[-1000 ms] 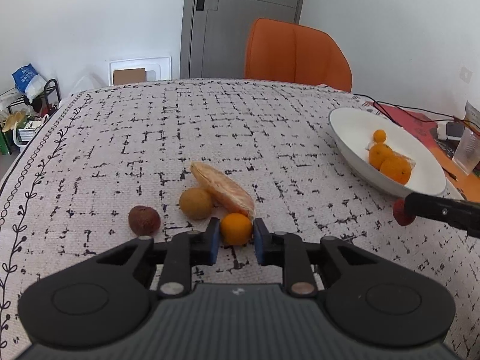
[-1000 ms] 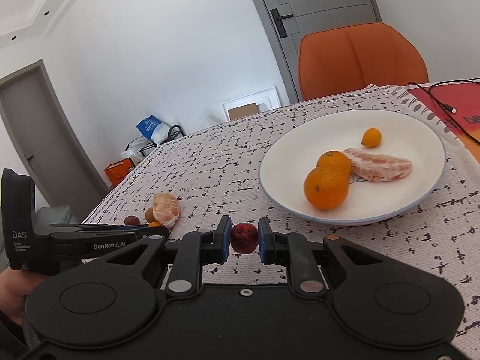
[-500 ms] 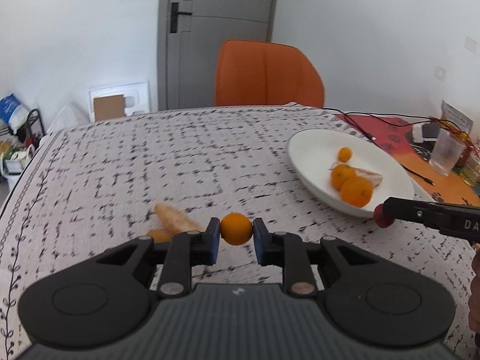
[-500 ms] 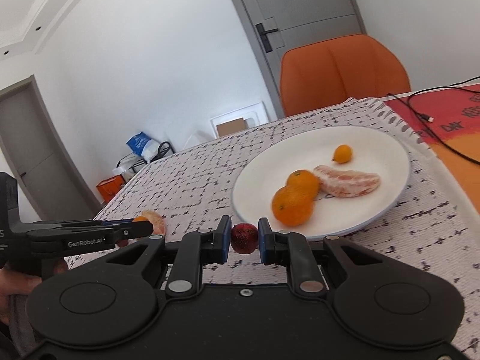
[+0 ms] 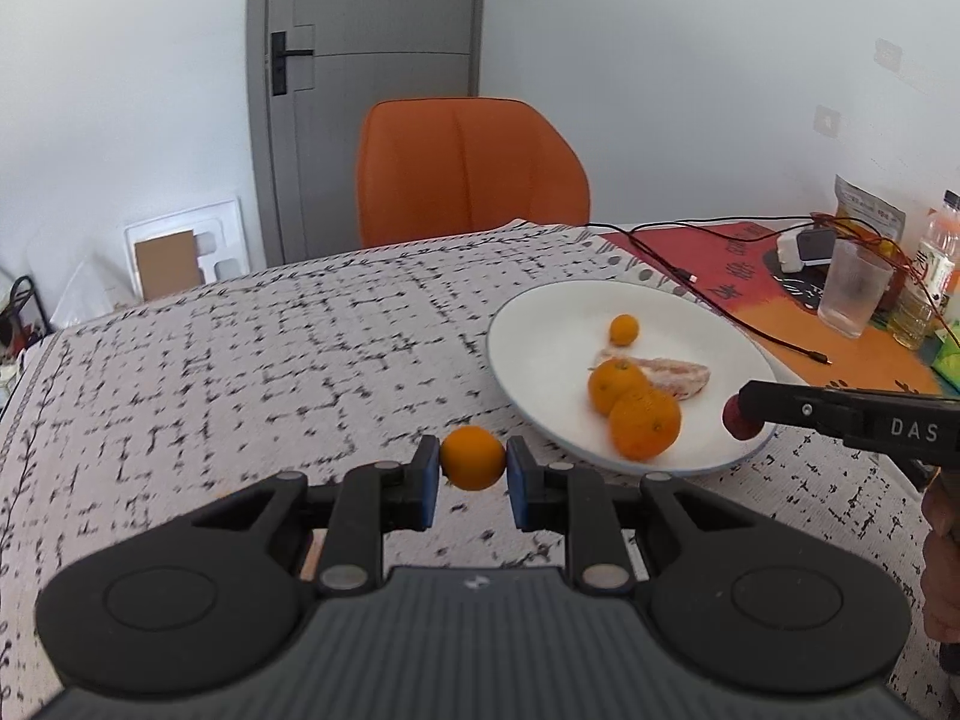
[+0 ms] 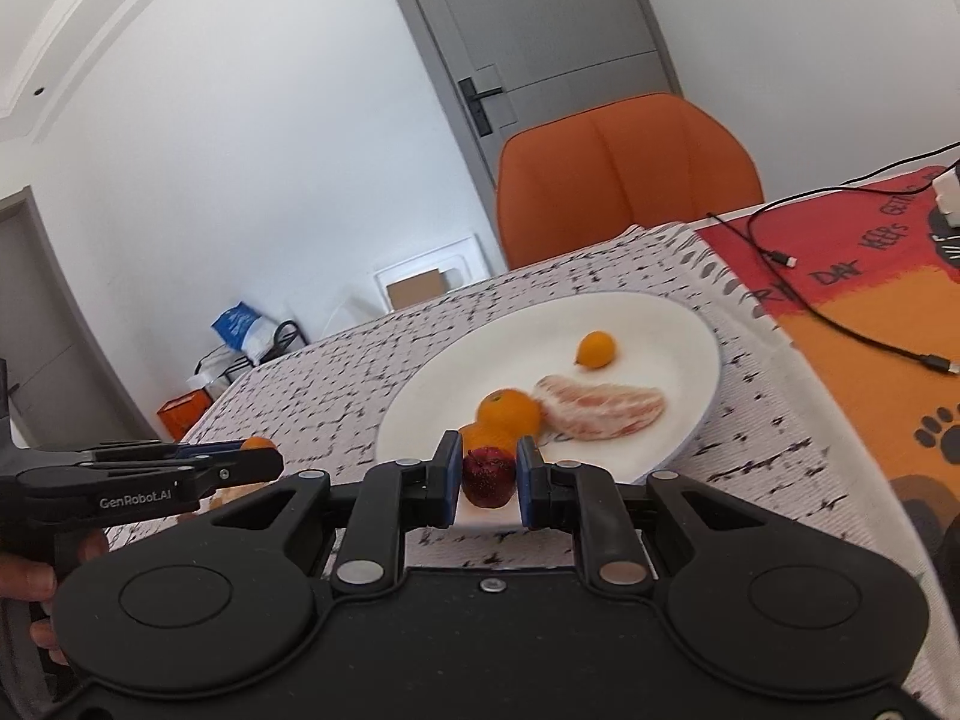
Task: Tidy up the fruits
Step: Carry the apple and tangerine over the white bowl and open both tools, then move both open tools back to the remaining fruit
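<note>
Change since a second ago: left gripper (image 5: 473, 483) lifted off cloth, swung toward white plate (image 5: 540, 324); loose fruits it stood among now out of left view. Right gripper (image 6: 489, 483) advanced from short of plate to near rim.

Meaning: both carries near drop-off; release pending.

Left fingers clamp small orange (image 5: 473, 457), held short of plate's near-left rim. Right fingers clamp dark red fruit (image 6: 488, 476), over plate's near edge.

Small orange: round, smooth, bright. Red fruit: small, dark, rough-skinned.

On plate: two oranges (image 5: 633, 405), peeled segment (image 5: 678, 373), kumquat (image 5: 624, 329).
</note>
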The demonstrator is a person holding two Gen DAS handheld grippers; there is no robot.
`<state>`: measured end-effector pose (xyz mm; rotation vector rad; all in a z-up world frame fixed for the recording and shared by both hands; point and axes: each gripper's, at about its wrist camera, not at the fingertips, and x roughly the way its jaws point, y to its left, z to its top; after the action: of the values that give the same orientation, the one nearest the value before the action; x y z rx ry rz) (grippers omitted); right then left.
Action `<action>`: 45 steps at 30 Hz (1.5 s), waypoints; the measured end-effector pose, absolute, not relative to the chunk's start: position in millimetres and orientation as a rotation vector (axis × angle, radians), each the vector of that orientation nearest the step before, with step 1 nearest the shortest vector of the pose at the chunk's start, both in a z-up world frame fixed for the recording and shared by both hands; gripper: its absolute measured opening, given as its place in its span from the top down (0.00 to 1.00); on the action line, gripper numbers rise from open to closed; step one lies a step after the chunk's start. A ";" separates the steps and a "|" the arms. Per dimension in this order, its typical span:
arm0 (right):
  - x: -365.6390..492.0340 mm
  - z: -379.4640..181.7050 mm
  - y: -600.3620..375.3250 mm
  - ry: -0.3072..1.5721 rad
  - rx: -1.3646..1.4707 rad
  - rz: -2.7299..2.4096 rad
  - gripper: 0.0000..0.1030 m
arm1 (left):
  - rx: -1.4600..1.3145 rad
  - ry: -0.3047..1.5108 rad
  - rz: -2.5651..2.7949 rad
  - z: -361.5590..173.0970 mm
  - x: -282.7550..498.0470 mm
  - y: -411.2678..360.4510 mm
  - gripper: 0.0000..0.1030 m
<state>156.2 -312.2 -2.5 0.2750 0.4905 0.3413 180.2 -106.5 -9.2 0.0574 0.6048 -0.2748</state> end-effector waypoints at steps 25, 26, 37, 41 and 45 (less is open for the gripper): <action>145.1 -7.9 -337.0 0.464 0.305 0.305 0.64 | 0.115 0.552 -0.348 2.8 206.5 -155.0 0.72; 144.8 -7.7 -336.3 0.465 0.305 0.305 0.64 | 0.114 0.561 -0.342 3.2 205.8 -153.4 0.69; 142.8 -4.3 -320.2 0.459 0.309 0.344 0.50 | 0.081 0.537 -0.255 12.3 178.1 -116.8 0.35; 141.7 -3.0 -311.4 0.459 0.299 0.356 0.43 | 0.064 0.525 -0.237 14.0 169.5 -104.7 0.23; 139.9 -1.0 -302.9 0.455 0.284 0.358 0.31 | 0.065 0.511 -0.190 15.4 162.9 -94.3 0.12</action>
<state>139.9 -302.9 -1.0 0.2836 0.4549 0.3578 162.9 -94.3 15.4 0.0650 0.5106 -0.1900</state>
